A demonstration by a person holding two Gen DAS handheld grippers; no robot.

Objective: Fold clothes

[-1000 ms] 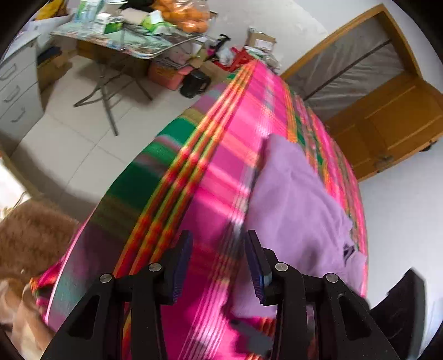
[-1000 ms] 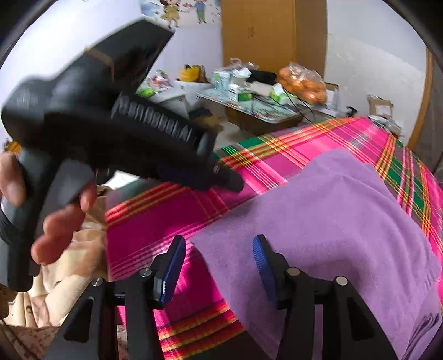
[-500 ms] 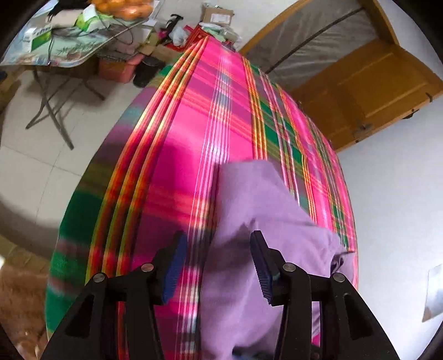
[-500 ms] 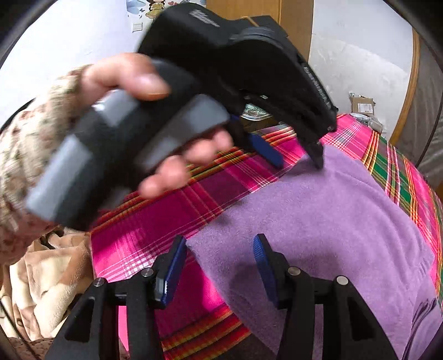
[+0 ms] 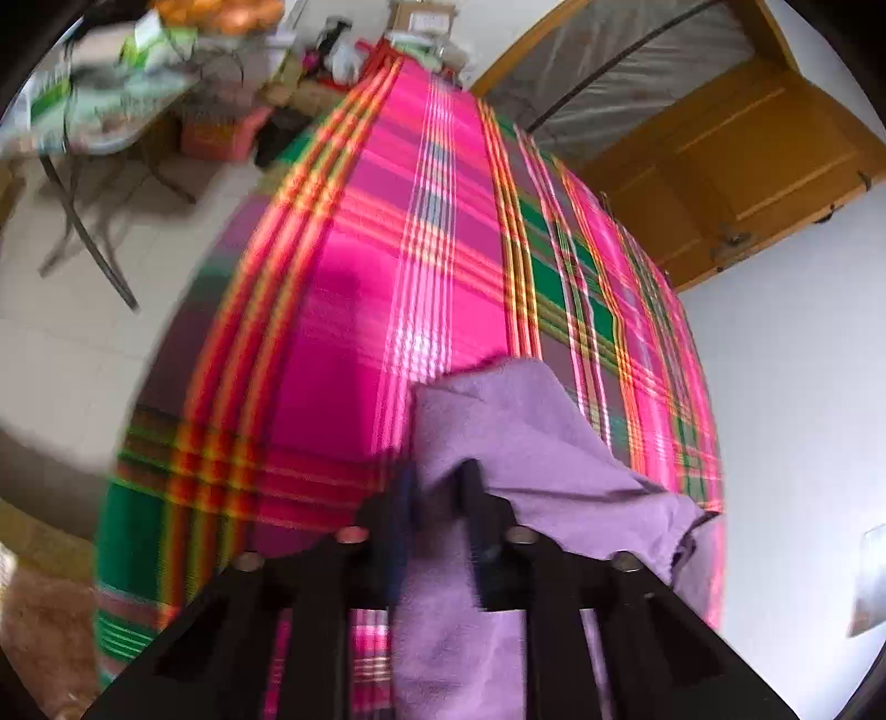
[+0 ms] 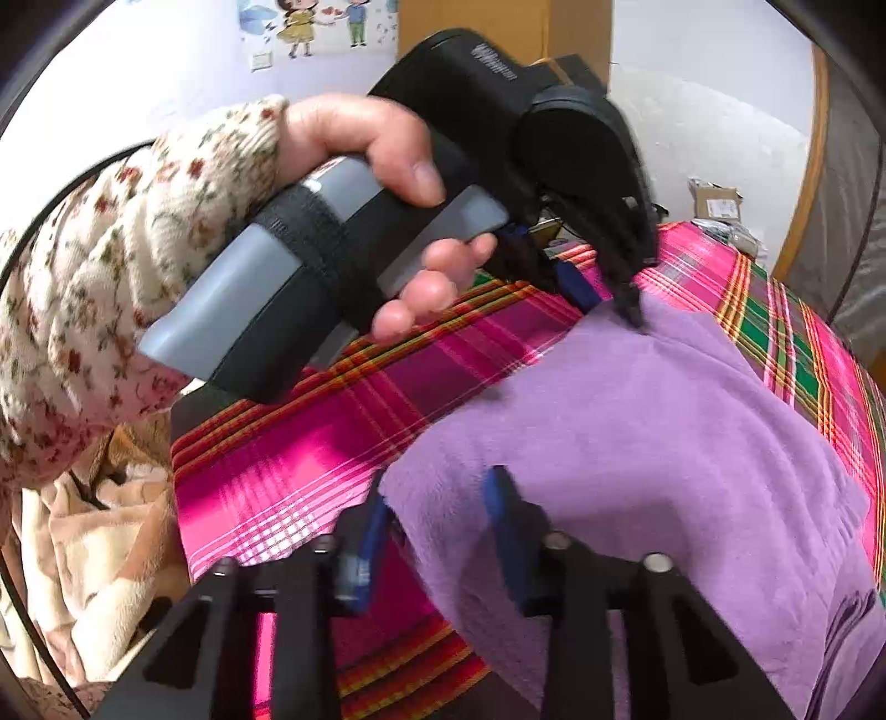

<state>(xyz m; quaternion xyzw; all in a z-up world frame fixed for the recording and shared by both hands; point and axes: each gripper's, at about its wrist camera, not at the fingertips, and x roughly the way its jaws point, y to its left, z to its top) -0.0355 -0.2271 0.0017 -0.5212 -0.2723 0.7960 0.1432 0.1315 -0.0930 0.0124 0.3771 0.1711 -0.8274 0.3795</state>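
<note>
Between the fingers of the left gripper (image 5: 437, 493) sits a raised corner of the purple garment (image 5: 531, 443); its jaws have just been closing and the dark pads now pinch the fleece there, the cloth bunching up into a soft peak. The right gripper (image 6: 437, 498) straddles the garment's (image 6: 637, 443) near corner; its jaws have also just been closing, and the blue pads stand against the folded edge on both sides, gripping it. In the right wrist view the left gripper (image 6: 614, 293) shows from outside, a black body on a grey handle held by a hand (image 6: 398, 221) in a cream sleeve (image 6: 138, 266) printed with small flowers, its tips down on the far corner of the garment.

The garment is thick, matte and plush, lying in a broad rounded heap on the bed (image 5: 354, 332). The bed wears a smooth woven plaid cover (image 6: 343, 432) of hot pink crossed by green, orange and yellow stripes, pulled flat. A tan fuzzy blanket (image 6: 99, 554) lies bunched beside the bed's near edge.

Farther out, pale floor tiles (image 5: 66, 343) run to a folding bench (image 5: 111, 127) on thin metal legs, crowded with blurred packages. A wooden door (image 5: 736, 177) stands beyond the bed against a white wall (image 5: 803, 415), and a cartoon poster (image 6: 310, 27) hangs on the other wall.
</note>
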